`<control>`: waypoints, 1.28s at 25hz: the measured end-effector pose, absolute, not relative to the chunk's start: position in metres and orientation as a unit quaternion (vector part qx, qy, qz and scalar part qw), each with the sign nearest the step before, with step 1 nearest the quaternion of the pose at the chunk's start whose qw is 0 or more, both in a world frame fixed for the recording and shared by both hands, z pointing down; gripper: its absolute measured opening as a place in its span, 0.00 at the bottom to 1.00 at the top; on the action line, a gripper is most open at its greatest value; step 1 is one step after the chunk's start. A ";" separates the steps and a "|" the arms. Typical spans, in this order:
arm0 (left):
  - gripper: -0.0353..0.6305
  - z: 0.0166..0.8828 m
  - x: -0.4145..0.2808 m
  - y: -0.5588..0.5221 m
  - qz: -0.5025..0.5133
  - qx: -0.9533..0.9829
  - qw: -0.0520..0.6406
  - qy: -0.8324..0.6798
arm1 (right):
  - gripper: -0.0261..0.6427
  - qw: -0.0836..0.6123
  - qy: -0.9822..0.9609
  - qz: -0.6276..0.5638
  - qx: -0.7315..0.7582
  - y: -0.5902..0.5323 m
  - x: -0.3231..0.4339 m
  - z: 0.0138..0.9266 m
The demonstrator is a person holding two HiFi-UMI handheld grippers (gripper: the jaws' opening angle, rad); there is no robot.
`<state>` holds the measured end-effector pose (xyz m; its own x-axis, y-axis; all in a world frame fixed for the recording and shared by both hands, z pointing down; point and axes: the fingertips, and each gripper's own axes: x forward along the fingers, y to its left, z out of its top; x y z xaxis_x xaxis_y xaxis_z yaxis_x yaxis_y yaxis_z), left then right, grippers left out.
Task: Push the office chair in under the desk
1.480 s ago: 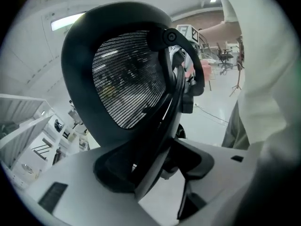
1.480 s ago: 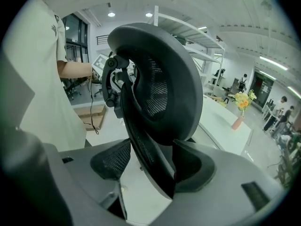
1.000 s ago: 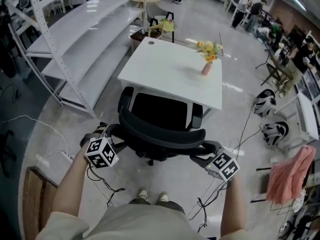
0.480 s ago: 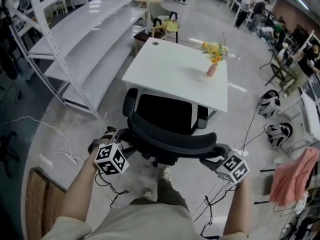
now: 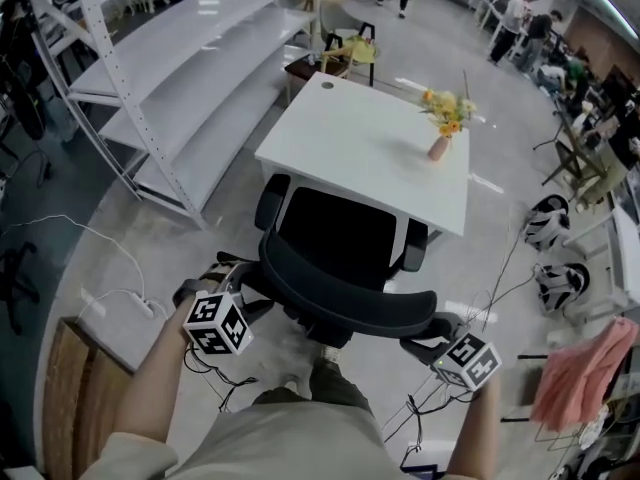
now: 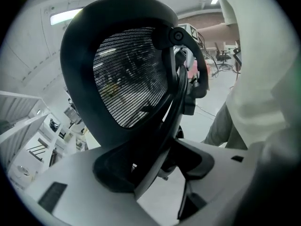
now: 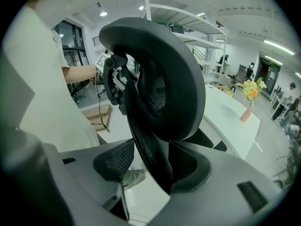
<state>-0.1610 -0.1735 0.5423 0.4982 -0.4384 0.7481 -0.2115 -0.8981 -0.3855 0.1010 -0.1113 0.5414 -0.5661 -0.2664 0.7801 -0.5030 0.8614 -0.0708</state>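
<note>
Nearest to me, my own arms reach forward, one gripper at each end of the office chair (image 5: 340, 240)'s curved black backrest (image 5: 345, 296). The left gripper (image 5: 228, 276) has its fingers clamped on the backrest's left edge; in the left gripper view the dark frame runs up between the jaws and sits in the pockets of both. The right gripper (image 5: 428, 330) is on the right edge. Its jaws have just been closing with the frame between them, and in the right gripper view they now press on it. Both grippers tilt downward.

To the near left a wooden board (image 5: 68, 403) lies on the floor, with a white cable (image 5: 110, 298) trailing past it. At the near right hangs a pink cloth (image 5: 575, 380).

The chair faces away from me. The far end of its seat meets the near edge of the white desk (image 5: 340, 138), the armrests just beside that edge — most of the seat and the whole backrest are out on my side.

On the desk's far right part stands a pink vase of yellow flowers (image 5: 440, 143). White shelving (image 5: 170, 63) runs along the left, and people (image 5: 520, 13) stand far off at the right.
</note>
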 end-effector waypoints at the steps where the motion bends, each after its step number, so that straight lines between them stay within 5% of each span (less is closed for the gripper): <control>1: 0.45 0.541 -0.161 -0.174 -0.464 -0.857 0.123 0.187 | 0.39 0.410 -0.873 0.142 0.221 -0.110 0.101 0.540; 32: 0.47 0.543 -0.110 -0.340 -0.470 -0.853 0.118 0.193 | 0.38 0.391 -0.883 0.081 0.246 -0.265 0.150 0.536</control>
